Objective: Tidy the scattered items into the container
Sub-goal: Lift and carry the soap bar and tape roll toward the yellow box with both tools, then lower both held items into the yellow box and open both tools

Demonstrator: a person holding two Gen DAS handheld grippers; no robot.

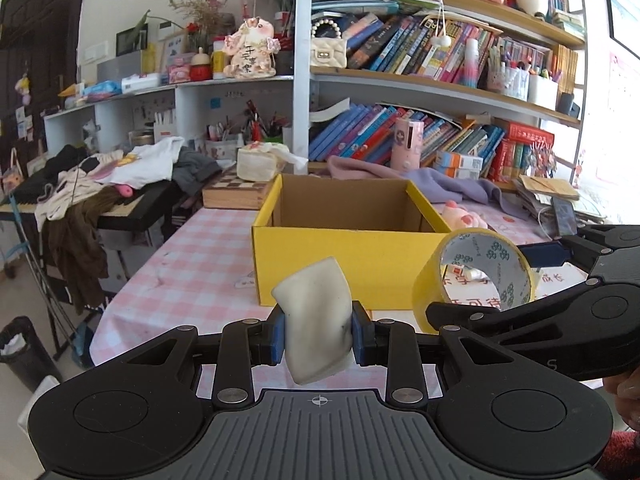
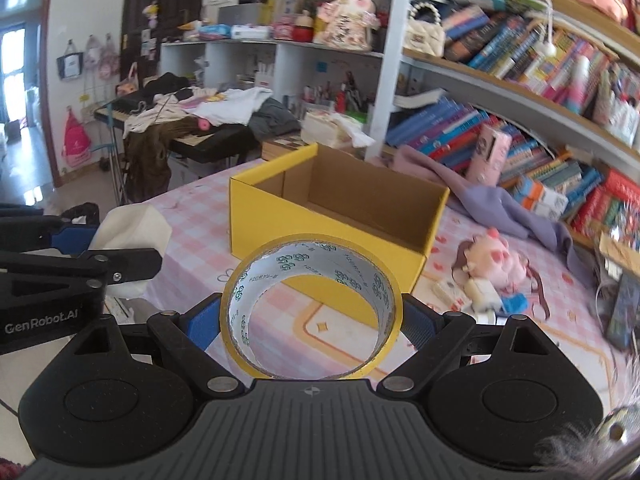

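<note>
Table: the table [image 1: 192, 256] wears a pink-and-white checked cloth and fills the middle of both views; its far edge meets the shelving.
Room: a bookshelf [image 1: 440, 84] packed with coloured books and plush toys takes the upper right of both views; a keyboard stand heaped with clothes [image 1: 100, 176] stands at the left, near a dark door.
Container: a yellow cardboard box [image 1: 344, 240] stands open-topped on the table at the centre of the left view; as much of its brown inside as shows looks bare.
Beside the box: a lilac cloth [image 2: 492, 200] lies behind it toward the shelf, and a pink plush toy [image 2: 496, 260] lies on the table at the right, with small packets just in front of it.
Left claw: the left claw [image 1: 319, 334] is pinched narrow on a white soft block [image 1: 316, 320], held low and centre in its own view, in front of the box.
Right claw: the right claw [image 2: 312, 320] stands wide, its blue pads pressed to the sides of a yellow tape roll [image 2: 312, 304], hole facing the camera, short of the box's near corner.
Floor: a black bin [image 1: 24, 352] sits at the lower left.
</note>
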